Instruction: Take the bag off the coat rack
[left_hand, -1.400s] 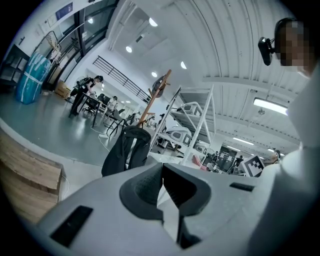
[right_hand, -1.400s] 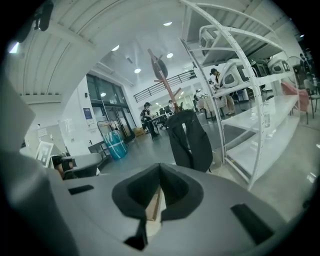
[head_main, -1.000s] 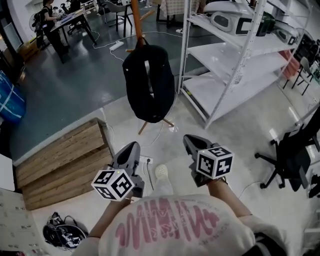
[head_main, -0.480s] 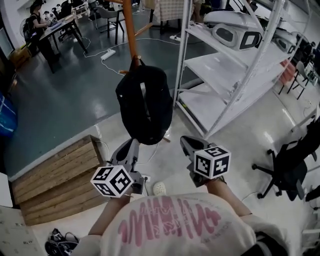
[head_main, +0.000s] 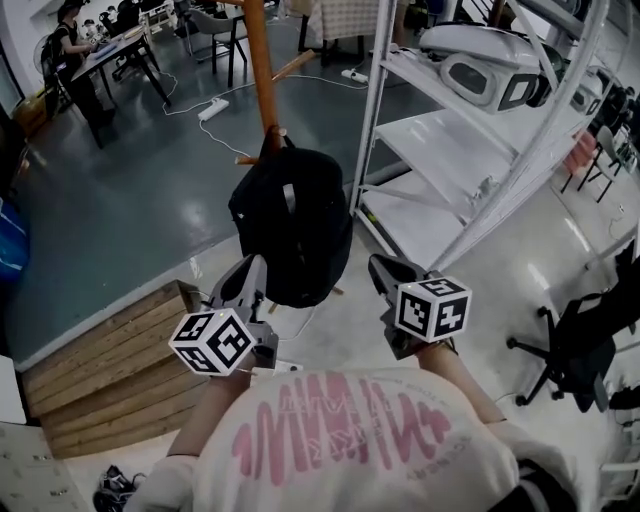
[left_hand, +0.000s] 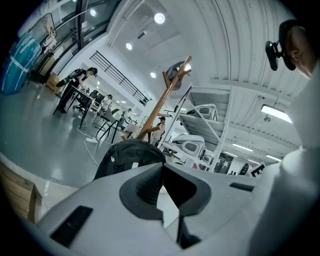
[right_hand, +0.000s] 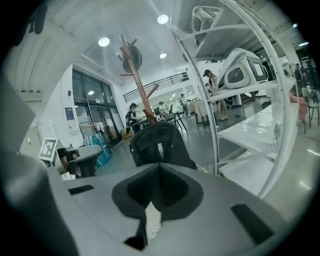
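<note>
Two tools face the hanging bag, both clenched on nothing. Left of the left tool, a low platform of pale wooden planks (head_main: 100, 345) lies on the floor. The left grey two-jaw tool (head_main: 250, 272), with a marker cube at its rear, has its jaws pressed together and empty, and its tip is near the lower left edge of the black fabric backpack (head_main: 290, 225). That bag hangs ahead of and between the two tools, its top caught on a peg of the orange-brown wooden coat rack (head_main: 257, 60), whose pole rises beyond it. The right grey tool (head_main: 388, 268) is likewise closed and empty, near the bag's lower right edge. Beyond and right of it stands a white metal shelving unit (head_main: 372, 120). A black office chair (head_main: 575, 335) sits well apart, farther right.
</note>
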